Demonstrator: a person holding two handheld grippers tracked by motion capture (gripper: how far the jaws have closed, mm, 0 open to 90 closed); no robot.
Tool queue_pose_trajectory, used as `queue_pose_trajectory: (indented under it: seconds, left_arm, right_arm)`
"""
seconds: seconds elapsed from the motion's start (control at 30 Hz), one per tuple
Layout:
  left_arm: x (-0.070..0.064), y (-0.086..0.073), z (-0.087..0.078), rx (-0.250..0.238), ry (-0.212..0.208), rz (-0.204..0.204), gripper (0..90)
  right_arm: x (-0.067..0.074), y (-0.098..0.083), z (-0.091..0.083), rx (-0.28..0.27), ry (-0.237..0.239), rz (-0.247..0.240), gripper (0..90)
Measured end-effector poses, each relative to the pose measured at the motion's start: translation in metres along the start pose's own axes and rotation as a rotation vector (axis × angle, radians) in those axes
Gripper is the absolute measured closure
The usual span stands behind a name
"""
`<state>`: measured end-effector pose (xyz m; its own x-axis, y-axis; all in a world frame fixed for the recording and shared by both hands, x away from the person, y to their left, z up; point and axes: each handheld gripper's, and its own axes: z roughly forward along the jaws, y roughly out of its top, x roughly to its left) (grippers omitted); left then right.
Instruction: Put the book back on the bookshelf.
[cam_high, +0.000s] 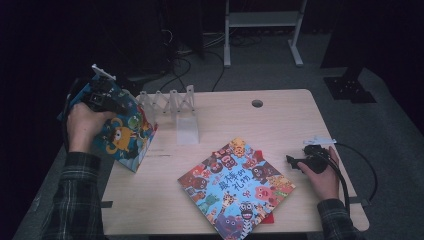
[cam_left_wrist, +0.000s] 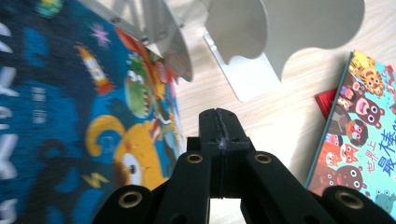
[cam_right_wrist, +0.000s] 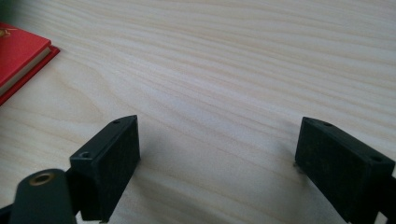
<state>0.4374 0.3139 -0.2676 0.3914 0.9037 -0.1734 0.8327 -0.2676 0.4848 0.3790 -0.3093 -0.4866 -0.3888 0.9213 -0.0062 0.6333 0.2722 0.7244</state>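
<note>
Blue monster book (cam_high: 122, 131) stands tilted at left table (cam_high: 280, 115) edge, leaning near white rack (cam_high: 170, 102). Left gripper (cam_left_wrist: 218, 122) sits at book's top, jaws pressed tight together, nothing seen between them. No grip, so book could slip, tip over, fall off left edge. Left hand (cam_high: 85, 125) raised, gripper pointing down. Right gripper (cam_right_wrist: 217, 161) rests low on table at right, jaws wide apart, empty. Animal book (cam_high: 237, 187) lies flat, middle near.

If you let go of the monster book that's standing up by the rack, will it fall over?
Probably. The monster book stands tilted on its bottom edge beside the white rack, so it would likely tip or slide flat. Its cover looks glossy, so it may be slippery, and it looks thin, so probably light.
</note>
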Motion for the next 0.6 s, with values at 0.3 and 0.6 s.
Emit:
queue_pose_trajectory:
  seconds: [0.3, 0.6]
  left_arm:
    - [-0.029, -0.018, 0.029, 0.007, -0.049, 0.058, 90.0]
    - [-0.051, -0.035, 0.056, 0.021, -0.082, 0.101, 90.0]
  right_arm:
    - [0.0, 0.0, 0.0, -0.001, 0.0, 0.002, 13.0]
    - [0.0, 0.0, 0.0, -0.001, 0.001, 0.001, 13.0]
